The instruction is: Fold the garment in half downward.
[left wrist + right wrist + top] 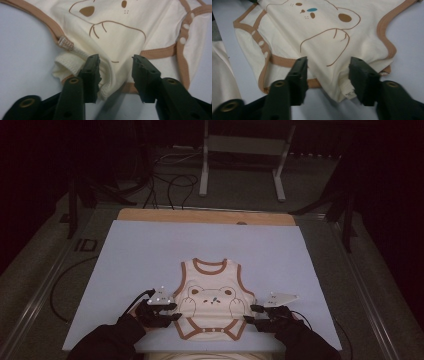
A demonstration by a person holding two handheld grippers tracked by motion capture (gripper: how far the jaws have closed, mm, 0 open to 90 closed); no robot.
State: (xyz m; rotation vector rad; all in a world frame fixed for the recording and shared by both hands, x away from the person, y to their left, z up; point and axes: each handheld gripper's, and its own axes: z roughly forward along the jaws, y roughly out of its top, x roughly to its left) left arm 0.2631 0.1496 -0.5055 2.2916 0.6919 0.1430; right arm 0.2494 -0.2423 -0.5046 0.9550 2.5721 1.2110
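A cream baby bodysuit (pixel 212 302) with brown trim and a bear print lies flat on the pale blue mat (pixel 150 250) covering the table (pixel 150 214), neckline toward 12 o'clock, snap end toward 6 o'clock, at the near middle of the mat. The left claw (pixel 176 311) sits at the garment's 9 o'clock edge, low on the side; the right claw (pixel 248 314) sits at its 3 o'clock edge, opposite. Both are held in black-gloved hands entering from 6 o'clock.

In the left gripper view, the left claw (pixel 115 72) stands moderately wide, its jaws straddling a folded side edge of the bodysuit (pixel 120 32); the cloth lies between and under them, not pinched. A small woven tag (pixel 66 43) sits on the trim at 10 o'clock of the jaws.

In the right gripper view, the right claw (pixel 328 75) is likewise parted, its jaws either side of the bodysuit (pixel 324 32) corner, a printed care label (pixel 349 93) just inside one jaw. Neither claw grips the fabric.
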